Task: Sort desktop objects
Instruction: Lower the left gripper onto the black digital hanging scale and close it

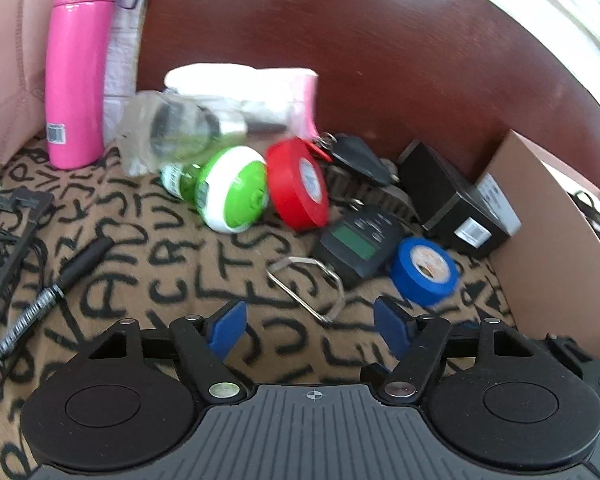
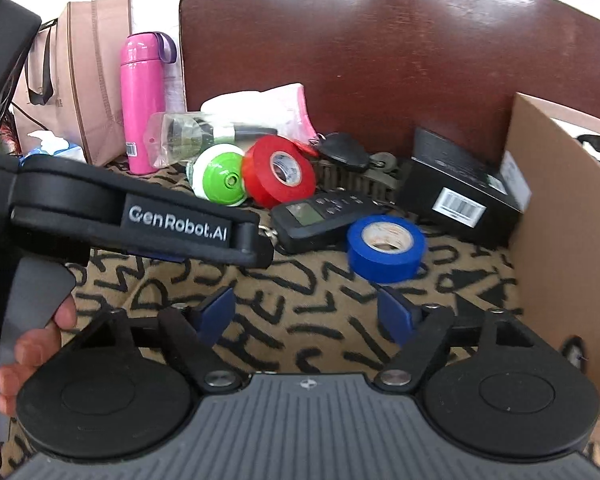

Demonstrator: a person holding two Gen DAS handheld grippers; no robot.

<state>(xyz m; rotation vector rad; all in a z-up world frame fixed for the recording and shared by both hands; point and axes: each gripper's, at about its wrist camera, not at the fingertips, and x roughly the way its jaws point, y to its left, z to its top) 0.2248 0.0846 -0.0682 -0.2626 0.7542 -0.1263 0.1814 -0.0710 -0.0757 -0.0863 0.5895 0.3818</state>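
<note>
Far left, a pink bottle (image 1: 80,68) is seen upright at the back of the patterned cloth (image 1: 160,248); a clear packet (image 1: 168,132) lies tipped beside it. Centre: green-white container (image 1: 232,190) touching the red tape roll (image 1: 298,184), which stands on edge. A handheld scale (image 1: 360,244) w/ metal hook (image 1: 308,284) lies just ahead of the left gripper (image 1: 306,326), hook end nearest, long axis running away & rightward. Blue tape roll (image 2: 386,248) lies flat, just ahead & slightly right of the right gripper (image 2: 306,316), so likely right-hand work. Black box (image 2: 460,196) & cardboard box (image 2: 560,240) are at far right. Both grippers are held low, level, spread wide, nothing grasped.
</note>
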